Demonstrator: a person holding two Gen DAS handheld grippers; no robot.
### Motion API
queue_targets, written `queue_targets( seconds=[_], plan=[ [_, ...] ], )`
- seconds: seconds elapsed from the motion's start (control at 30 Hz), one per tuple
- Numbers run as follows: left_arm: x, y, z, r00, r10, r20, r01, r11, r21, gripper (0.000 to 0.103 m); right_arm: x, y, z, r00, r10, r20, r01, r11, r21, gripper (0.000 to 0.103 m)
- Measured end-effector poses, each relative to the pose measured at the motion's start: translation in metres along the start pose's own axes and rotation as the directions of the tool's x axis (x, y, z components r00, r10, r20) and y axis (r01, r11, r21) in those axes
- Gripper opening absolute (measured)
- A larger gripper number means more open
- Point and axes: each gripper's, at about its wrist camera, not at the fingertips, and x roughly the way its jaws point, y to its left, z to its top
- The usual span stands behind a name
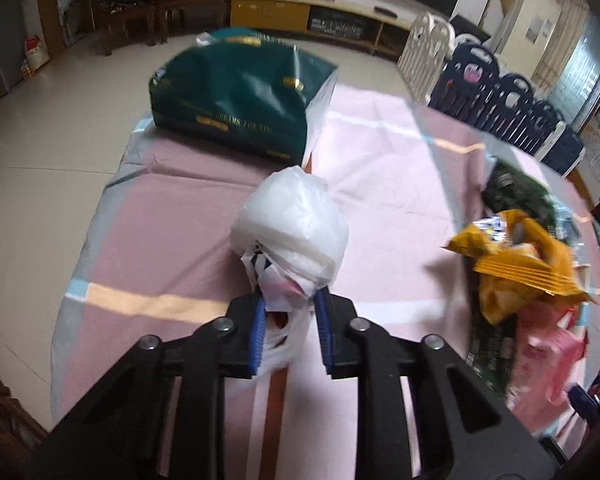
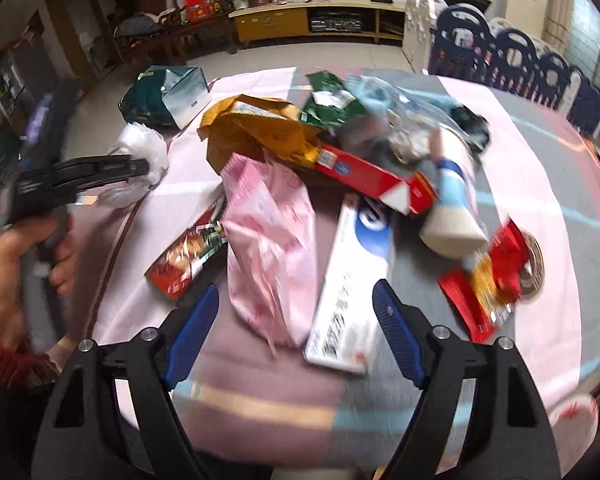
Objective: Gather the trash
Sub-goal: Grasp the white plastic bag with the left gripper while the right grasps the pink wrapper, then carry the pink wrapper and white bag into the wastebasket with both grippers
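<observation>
My left gripper (image 1: 290,300) is shut on a crumpled white plastic bag (image 1: 292,224) and holds it above the pink tablecloth (image 1: 380,152). The same bag (image 2: 144,148) and the left gripper (image 2: 148,166) show at the left of the right wrist view. A dark green paper bag (image 1: 236,92) lies on its side at the table's far end, also in the right wrist view (image 2: 164,94). My right gripper (image 2: 296,296) is open above a pile of trash: a pink plastic bag (image 2: 268,236), a white and blue box (image 2: 352,288), a red box (image 2: 364,176), a yellow wrapper (image 2: 256,128).
More trash lies in the pile: a white tube (image 2: 456,204), red wrappers (image 2: 488,280), a tape roll (image 2: 534,264), a green packet (image 2: 328,100). A playpen fence (image 2: 520,60) stands beyond the table on the right. A TV cabinet (image 1: 312,16) lines the far wall.
</observation>
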Motion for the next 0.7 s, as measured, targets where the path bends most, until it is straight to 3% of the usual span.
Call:
queue_targets(
  seconds=[0.03, 0.07, 0.1, 0.13, 0.2, 0.47, 0.7],
  plan=[
    [-0.016, 0.001, -0.005, 0.999, -0.002, 0.032, 0.002, 1.0, -0.01, 0.021, 0.007, 0.005, 0.004, 1.0, -0.003, -0.001, 0.003, 1.0, -0.021, 0.078],
    [-0.03, 0.001, -0.011, 0.998, -0.008, 0.06, 0.009, 1.0, -0.015, 0.021, 0.016, 0.011, 0.007, 1.0, -0.004, -0.008, 0.004, 0.999, -0.051, 0.069],
    [-0.046, 0.001, -0.018, 0.996, -0.02, 0.09, 0.021, 1.0, -0.019, 0.021, 0.021, 0.014, 0.009, 1.0, -0.011, -0.015, 0.01, 0.998, -0.067, 0.055],
    [-0.061, 0.001, -0.025, 0.993, -0.025, 0.117, 0.028, 0.999, -0.021, 0.021, 0.026, 0.017, 0.009, 0.999, -0.028, -0.032, 0.025, 0.997, -0.079, 0.035],
    [-0.088, 0.0, -0.039, 0.988, -0.025, 0.151, 0.029, 0.999, -0.026, 0.021, 0.024, 0.017, 0.008, 0.999, -0.005, -0.033, 0.003, 0.998, -0.07, 0.028],
    [-0.157, -0.005, -0.096, 0.98, -0.021, 0.199, 0.038, 0.996, -0.079, 0.021, -0.046, 0.0, -0.014, 0.998, 0.027, 0.06, -0.026, 1.0, -0.012, 0.023],
    [-0.204, -0.045, -0.147, 0.978, -0.052, 0.204, 0.047, 0.999, 0.027, 0.021, -0.108, -0.019, -0.041, 0.989, 0.019, 0.149, -0.025, 0.999, 0.035, 0.023]
  ],
)
